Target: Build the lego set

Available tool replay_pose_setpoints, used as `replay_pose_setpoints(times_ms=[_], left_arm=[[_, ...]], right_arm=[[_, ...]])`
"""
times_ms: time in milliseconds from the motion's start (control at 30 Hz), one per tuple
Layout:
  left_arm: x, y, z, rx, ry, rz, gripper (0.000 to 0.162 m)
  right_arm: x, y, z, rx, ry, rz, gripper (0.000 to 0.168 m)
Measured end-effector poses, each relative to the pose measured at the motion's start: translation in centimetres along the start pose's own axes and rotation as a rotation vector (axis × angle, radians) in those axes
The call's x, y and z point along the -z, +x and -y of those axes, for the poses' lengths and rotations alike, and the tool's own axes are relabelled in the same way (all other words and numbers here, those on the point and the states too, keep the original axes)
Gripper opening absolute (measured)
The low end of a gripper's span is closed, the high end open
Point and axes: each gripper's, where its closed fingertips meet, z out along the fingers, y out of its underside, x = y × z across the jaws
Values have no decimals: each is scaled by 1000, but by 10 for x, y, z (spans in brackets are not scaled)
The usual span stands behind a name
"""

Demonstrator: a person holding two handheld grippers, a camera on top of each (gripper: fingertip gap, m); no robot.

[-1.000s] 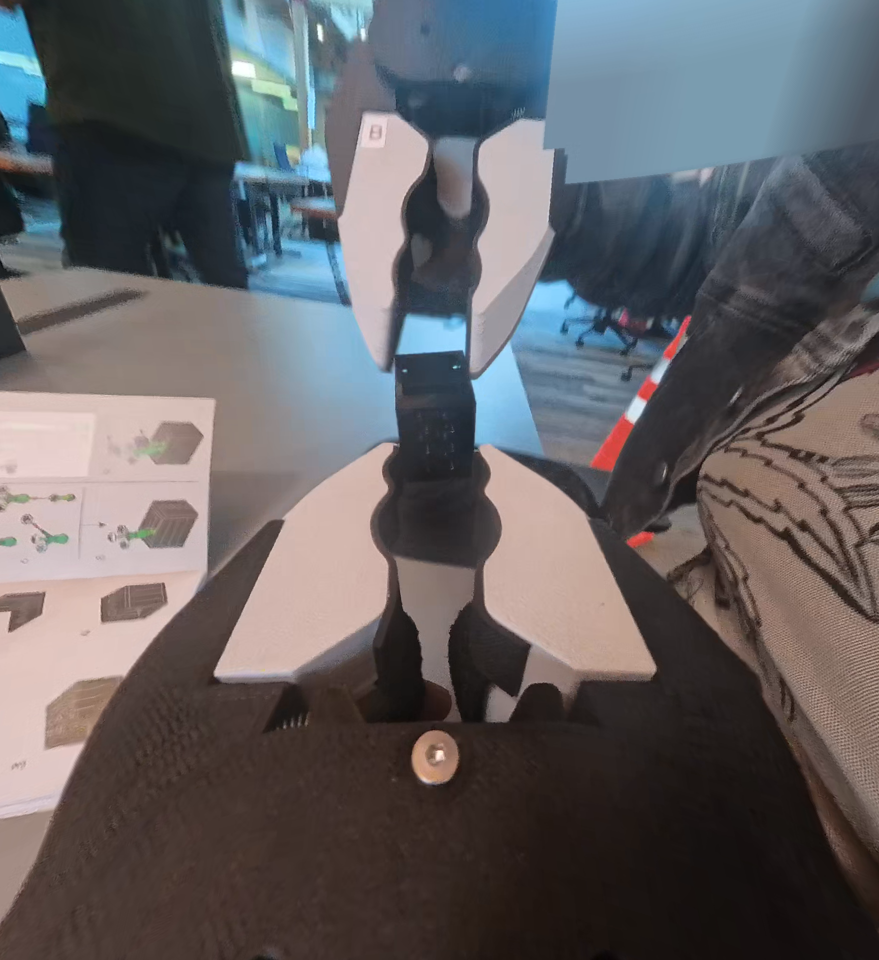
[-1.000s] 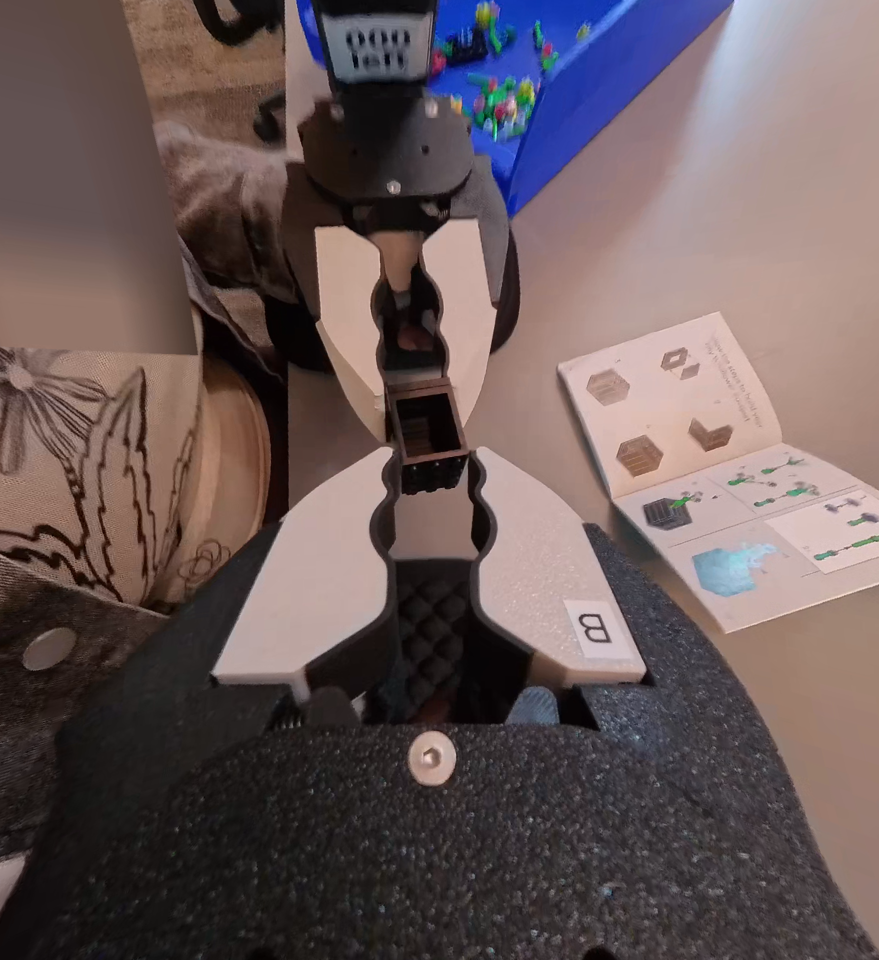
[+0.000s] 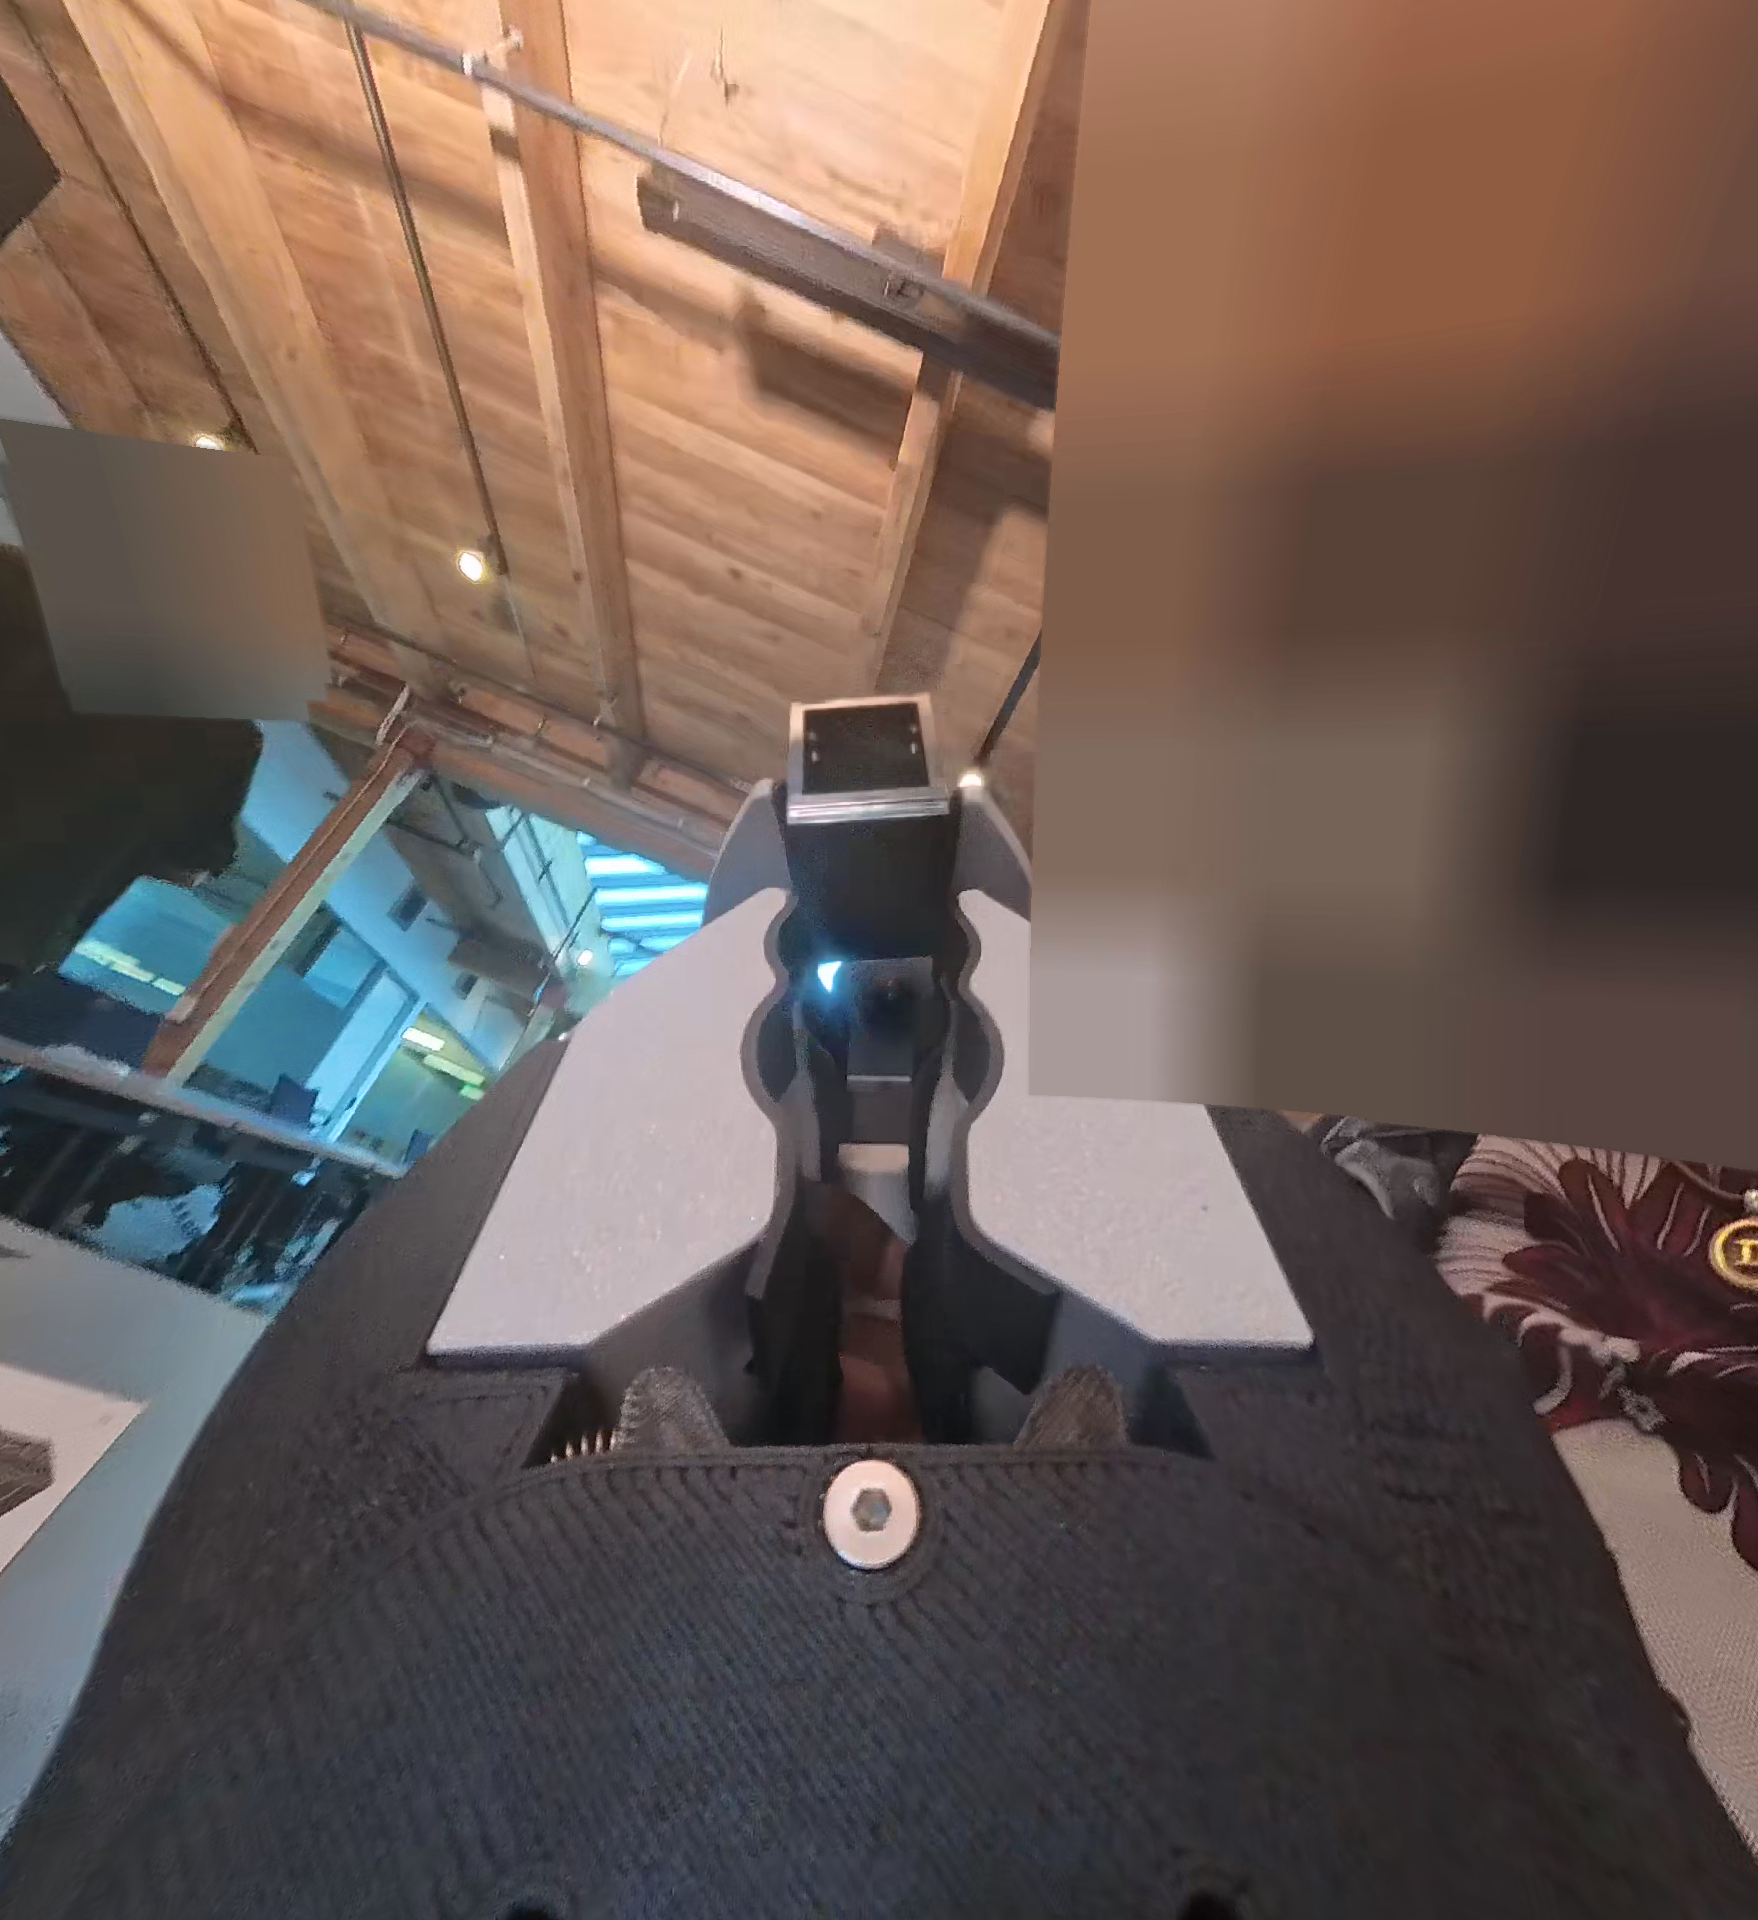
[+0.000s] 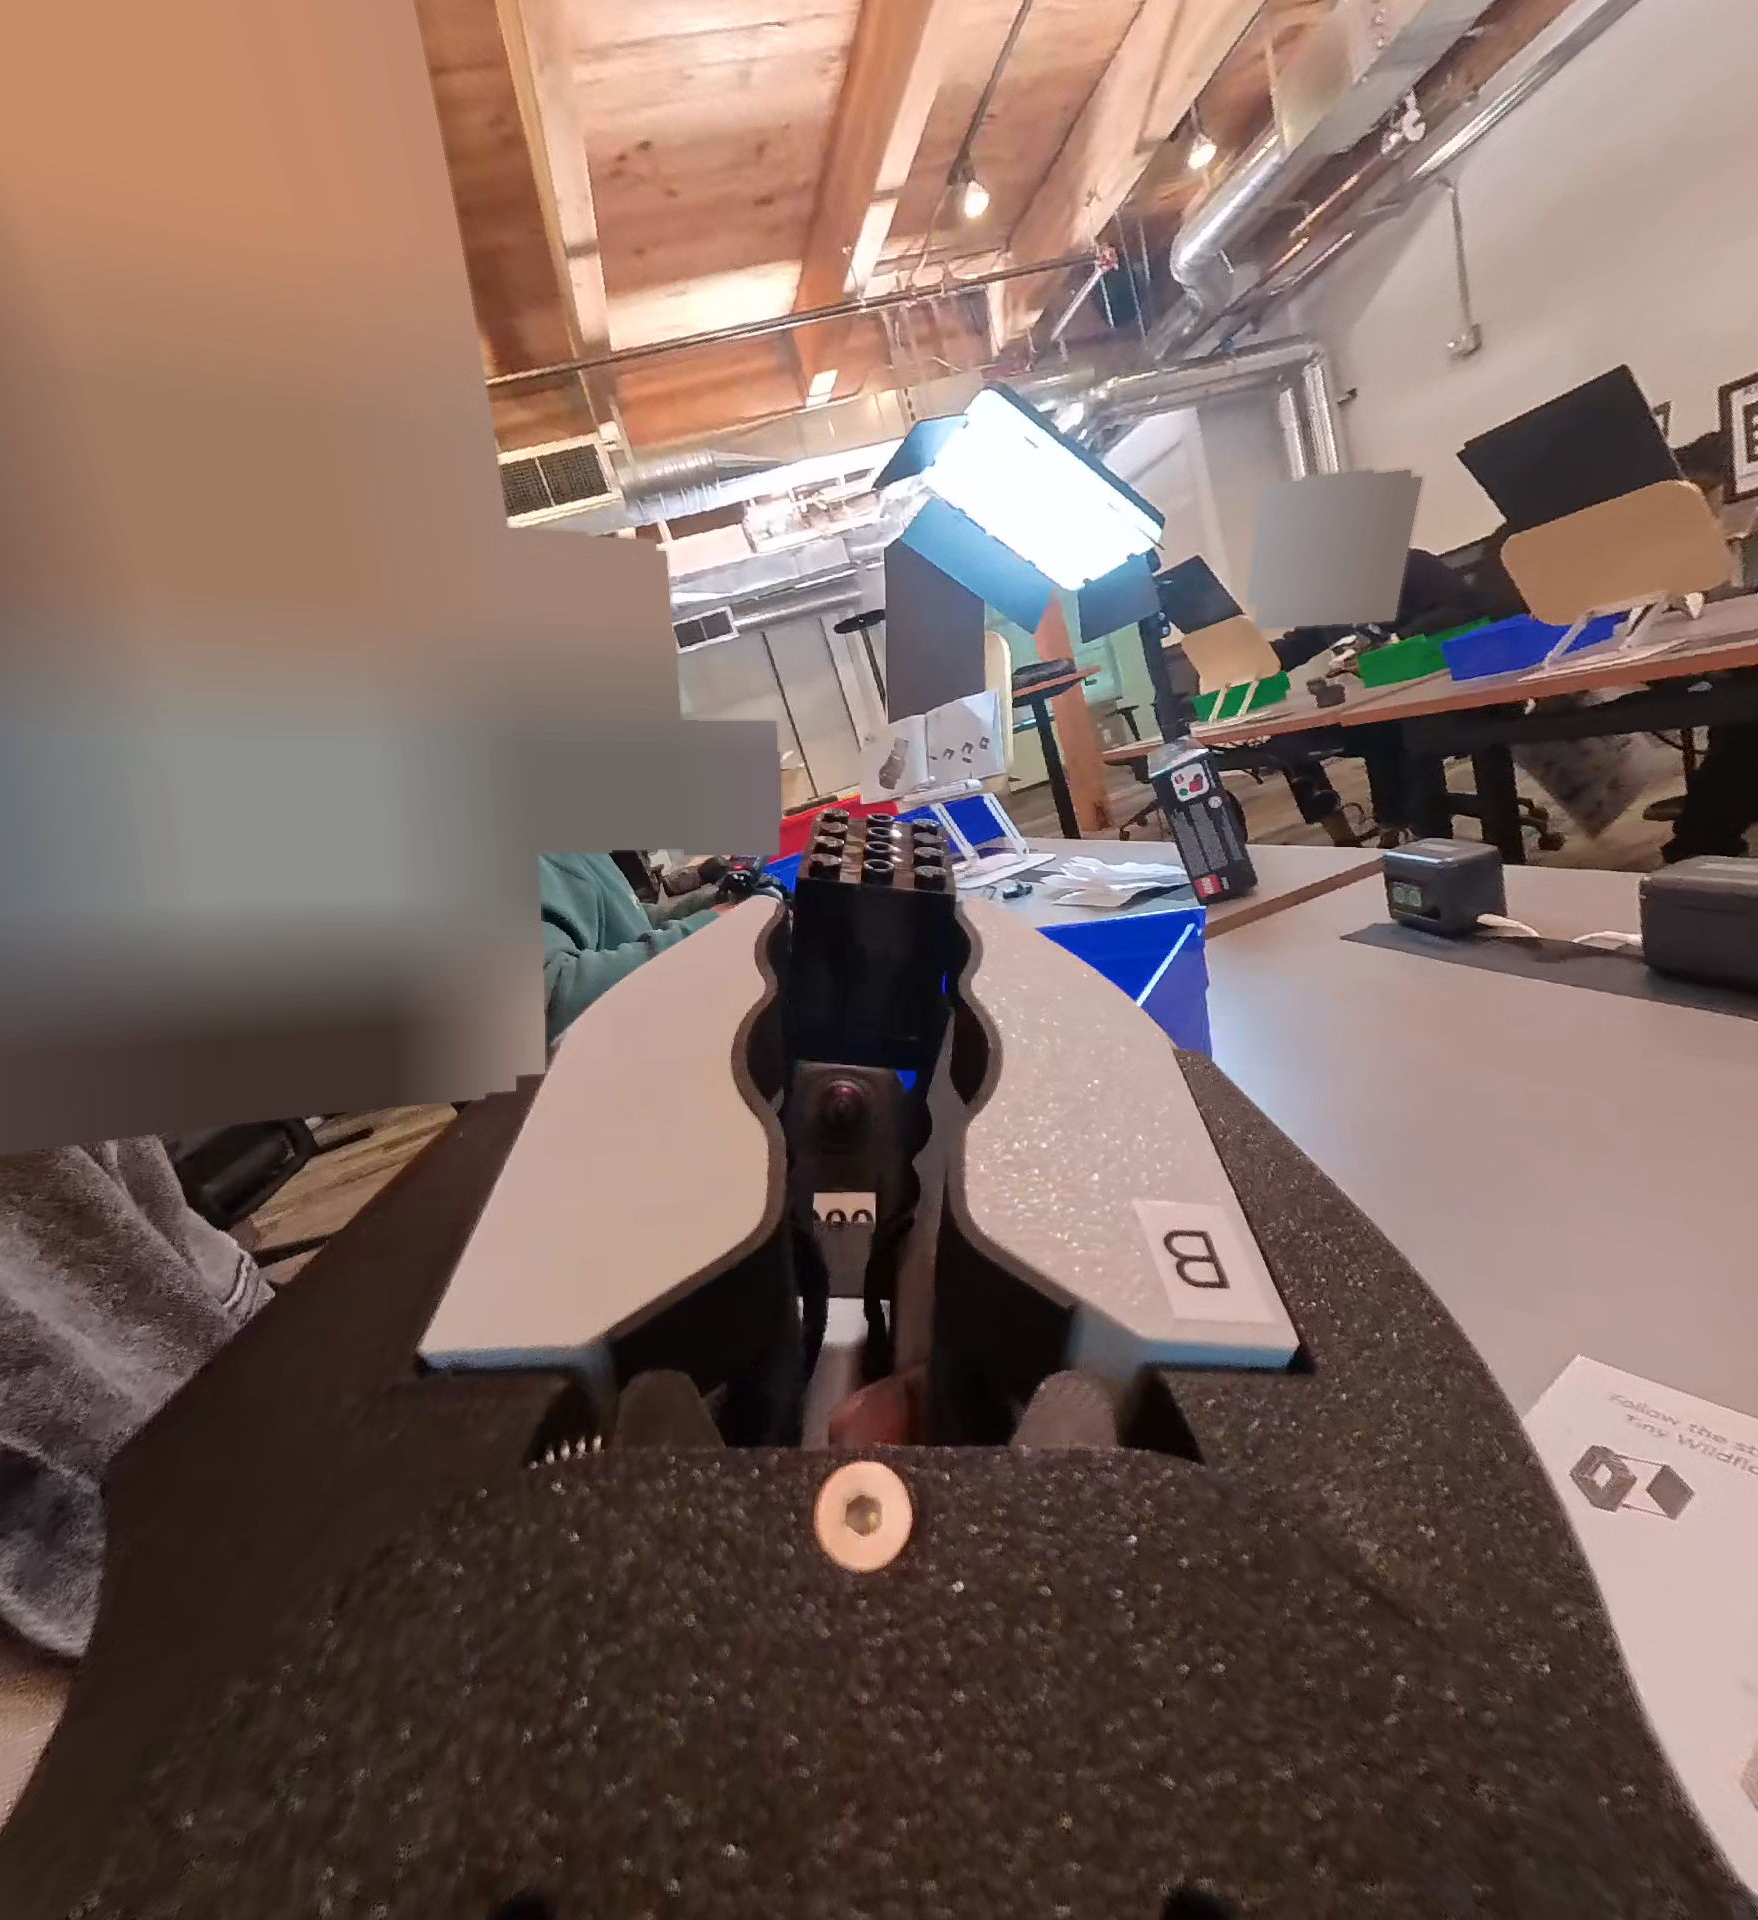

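Lego block (image 4: 873,940), black and studded on top, is gripped between both claws, raised above the table (image 4: 1477,1091). Left claw (image 3: 870,914) and right claw (image 4: 870,966) each clench it from opposite ends.

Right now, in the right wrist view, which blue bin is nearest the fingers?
The blue bin on the grey table, just behind the right fingers; the other blue bins stand far off on the brown table.

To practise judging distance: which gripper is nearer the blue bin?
Left, probably. The bin lies ahead of the right gripper, beyond its jaws; the left gripper faces it from the bin's side, both shut on the block.
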Motion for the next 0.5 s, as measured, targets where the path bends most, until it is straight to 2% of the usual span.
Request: replay_pose_setpoints(times_ms=[33,200,333,500], left_arm=[[0,-1,-4,-23,-42,18,26],[12,-11,-25,-305,-313,162,55],[27,-19,-18,-592,-413,274,69],[48,-40,-5,-702,-568,438,73]], right_arm=[[3,1,1,3,4,-2,27],[30,27,12,102,2,-120,27],[59,59,3,270,-103,-236,26],[86,79,-16,251,-176,-251,27]])
